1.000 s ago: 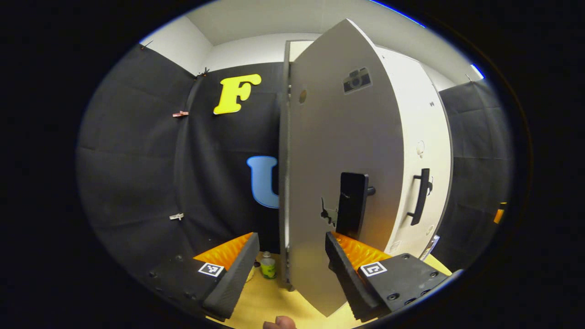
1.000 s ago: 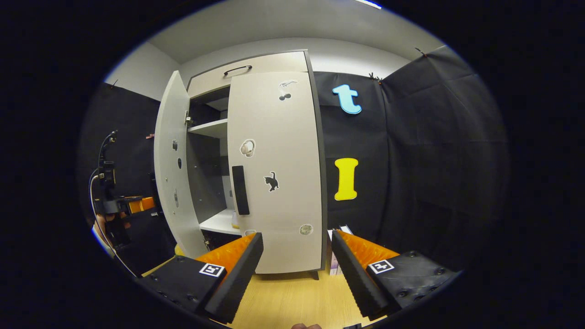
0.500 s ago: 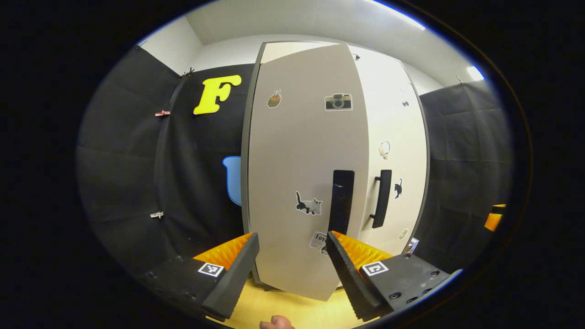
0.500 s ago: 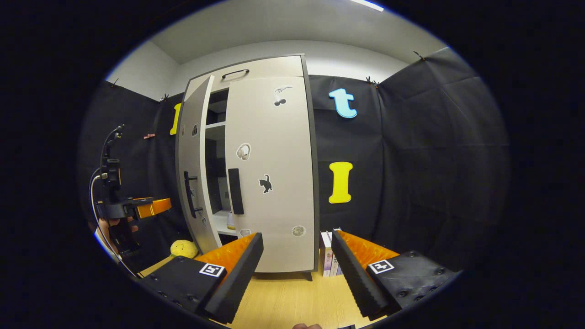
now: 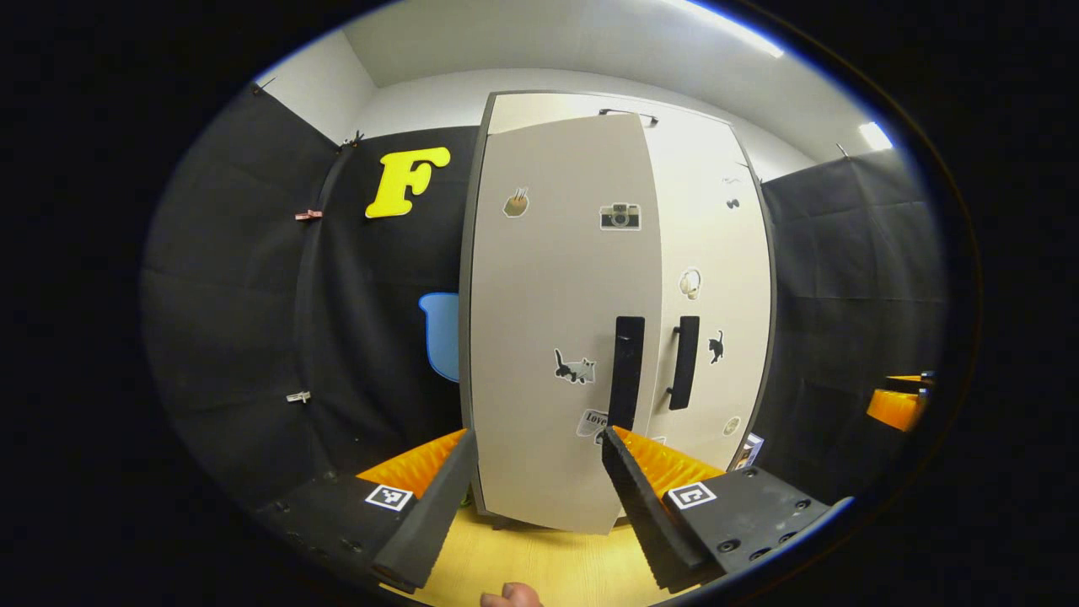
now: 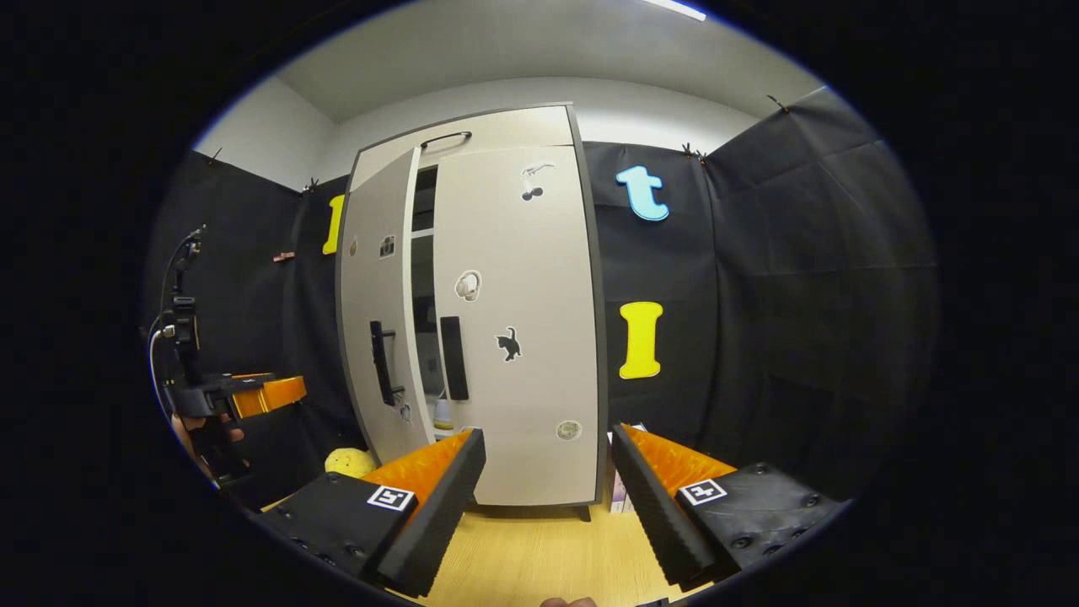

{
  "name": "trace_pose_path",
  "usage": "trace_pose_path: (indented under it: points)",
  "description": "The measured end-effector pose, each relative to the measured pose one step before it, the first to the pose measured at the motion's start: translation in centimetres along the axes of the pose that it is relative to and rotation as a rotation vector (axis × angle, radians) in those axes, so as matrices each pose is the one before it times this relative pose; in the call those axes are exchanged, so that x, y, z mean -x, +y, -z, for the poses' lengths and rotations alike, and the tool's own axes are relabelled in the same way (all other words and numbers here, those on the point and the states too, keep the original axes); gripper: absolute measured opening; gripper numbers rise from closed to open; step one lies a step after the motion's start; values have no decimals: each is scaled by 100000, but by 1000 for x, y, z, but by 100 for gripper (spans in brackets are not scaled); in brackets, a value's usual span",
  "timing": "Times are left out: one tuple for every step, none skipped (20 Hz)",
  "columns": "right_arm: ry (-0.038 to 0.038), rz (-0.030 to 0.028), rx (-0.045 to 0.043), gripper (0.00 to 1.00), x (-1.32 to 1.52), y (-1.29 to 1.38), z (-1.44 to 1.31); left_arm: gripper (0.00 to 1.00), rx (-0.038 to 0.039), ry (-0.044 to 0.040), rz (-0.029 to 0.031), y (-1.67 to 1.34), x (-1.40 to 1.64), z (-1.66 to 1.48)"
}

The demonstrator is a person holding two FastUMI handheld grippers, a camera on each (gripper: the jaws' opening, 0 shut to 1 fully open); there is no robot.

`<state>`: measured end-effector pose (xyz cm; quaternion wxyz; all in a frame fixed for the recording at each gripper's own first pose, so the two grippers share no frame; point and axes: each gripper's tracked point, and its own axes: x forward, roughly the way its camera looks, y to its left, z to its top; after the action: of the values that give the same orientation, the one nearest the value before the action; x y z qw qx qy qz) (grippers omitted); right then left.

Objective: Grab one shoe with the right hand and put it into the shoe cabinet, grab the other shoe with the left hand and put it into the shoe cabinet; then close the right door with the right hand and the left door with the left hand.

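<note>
One door left: the left door (image 5: 556,337), rigid and light on its hinges, stands ajar ahead of my left gripper (image 5: 539,497), whose fingers gape empty; I'd push beside its handle (image 5: 626,371).

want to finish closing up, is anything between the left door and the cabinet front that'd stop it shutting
Nothing visible blocks it. In the right gripper view the left door stands slightly ajar beside the shut right door, and the narrow gap between them looks clear. The left gripper hangs open before the door.

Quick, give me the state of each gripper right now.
Left gripper: open, fingers apart and holding nothing, facing the left door.
Right gripper: open, holding nothing, in front of the right door.
</note>
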<state>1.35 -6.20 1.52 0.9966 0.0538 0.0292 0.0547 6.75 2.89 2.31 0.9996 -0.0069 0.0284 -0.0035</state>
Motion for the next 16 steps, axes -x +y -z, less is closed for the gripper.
trace_pose_path:
  points:
    - [-218, -146, 55, 98, -24, 322, -71, 94, 207, -360, 255, 119, 424, -202]
    - [-340, -19, 115, 98, 8, 308, -112, 94, 282, -229, 161, 109, 412, -132]
    - [-374, 104, 235, 98, -52, 260, -118, 94, 288, -223, 272, 69, 428, -165]
    - [-473, 138, 508, 98, -59, 263, -57, 94, 270, -301, 286, 2, 425, -75]
    - [-448, 145, 594, 98, 36, 175, -155, 94, 54, -41, 774, -22, 260, -162]
    - [-429, -27, 316, 98, 52, 384, -43, 94, -350, 132, 861, -30, 260, -1]
    - [-392, -213, 113, 98, 7, 403, -113, 94, -448, -179, 170, 54, 380, -81]
    - [-317, -134, 196, 98, 49, 374, -75, 94, -483, -330, 256, 35, 475, -49]
    - [-392, 52, 404, 98, -44, 297, -135, 94, -78, -385, 315, 46, 427, -91]
    - [-320, -50, 600, 98, -61, 264, -114, 94, 221, -298, 669, -8, 323, 12]
    - [-235, 153, 628, 98, -66, 263, -53, 94, 415, -173, 587, -28, 301, -107]
    - [-117, 248, 376, 98, -59, 155, -57, 94, 431, -307, 296, -25, 313, -35]
    - [-46, 180, -88, 98, 18, 236, 36, 94, 17, -398, 258, 76, 234, -213]
    - [-218, 275, -217, 98, 12, 265, 12, 94, -329, -735, -107, 52, 351, -236]
    - [-284, 232, -4, 98, 34, 158, -72, 94, -532, -761, -92, 93, 227, -339]
    - [-211, 599, 242, 98, -111, -36, -34, 94, -451, -643, -194, 122, 74, -137]
